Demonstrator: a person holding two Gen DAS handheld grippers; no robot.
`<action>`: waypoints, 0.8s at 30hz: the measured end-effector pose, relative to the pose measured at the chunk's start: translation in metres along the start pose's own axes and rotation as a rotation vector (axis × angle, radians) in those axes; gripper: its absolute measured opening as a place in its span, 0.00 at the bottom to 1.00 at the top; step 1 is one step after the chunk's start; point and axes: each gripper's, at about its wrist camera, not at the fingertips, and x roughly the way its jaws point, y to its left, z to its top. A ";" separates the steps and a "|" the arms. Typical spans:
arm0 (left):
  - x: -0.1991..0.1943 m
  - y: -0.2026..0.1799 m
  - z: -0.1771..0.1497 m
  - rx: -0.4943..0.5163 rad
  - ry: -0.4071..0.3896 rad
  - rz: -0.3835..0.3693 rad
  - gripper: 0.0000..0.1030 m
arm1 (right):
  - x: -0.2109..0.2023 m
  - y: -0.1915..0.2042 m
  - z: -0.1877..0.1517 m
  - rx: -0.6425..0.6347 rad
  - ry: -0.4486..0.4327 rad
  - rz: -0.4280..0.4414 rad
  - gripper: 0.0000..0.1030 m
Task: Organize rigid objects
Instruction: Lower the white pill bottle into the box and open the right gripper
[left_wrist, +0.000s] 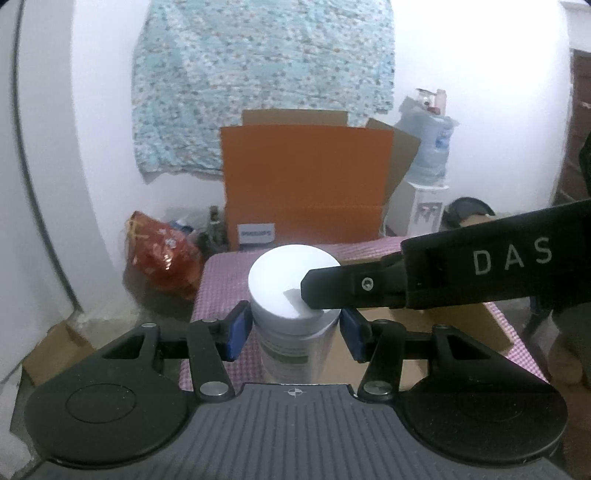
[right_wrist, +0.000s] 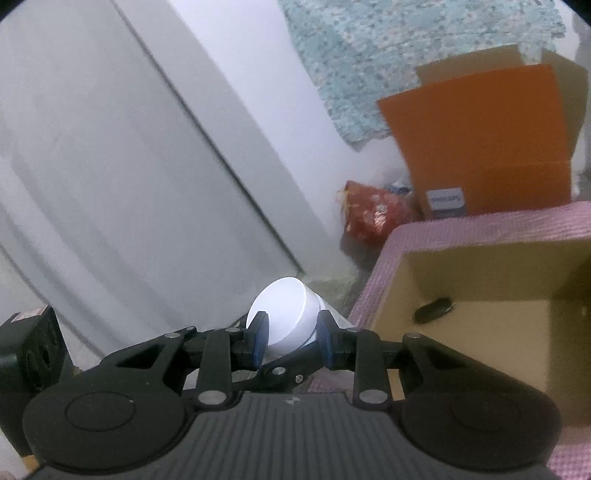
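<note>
White jar (left_wrist: 291, 317) held upright off the table, left gripper (left_wrist: 291, 330) clamped on its body, right gripper (right_wrist: 291, 341) pinching the lid. Open cardboard box (right_wrist: 487, 295) just to the right, nearest the right gripper.

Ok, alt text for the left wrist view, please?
The left gripper holds a white-lidded jar by its body while the right gripper reaches onto the lid, above a pink checked table with an orange box behind.

Smooth matt white plastic lid (left_wrist: 291, 280); plain brown cardboard box (right_wrist: 491, 288); woven pink checked cloth (left_wrist: 221, 280) covers the tabletop.
</note>
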 end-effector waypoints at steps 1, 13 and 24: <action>0.008 -0.005 0.005 0.007 0.010 -0.007 0.50 | 0.002 -0.008 0.007 0.012 0.000 -0.009 0.30; 0.134 -0.039 0.033 0.031 0.177 -0.098 0.50 | 0.049 -0.132 0.058 0.191 0.065 -0.102 0.30; 0.206 -0.046 0.028 0.044 0.312 -0.068 0.51 | 0.105 -0.201 0.061 0.258 0.124 -0.138 0.31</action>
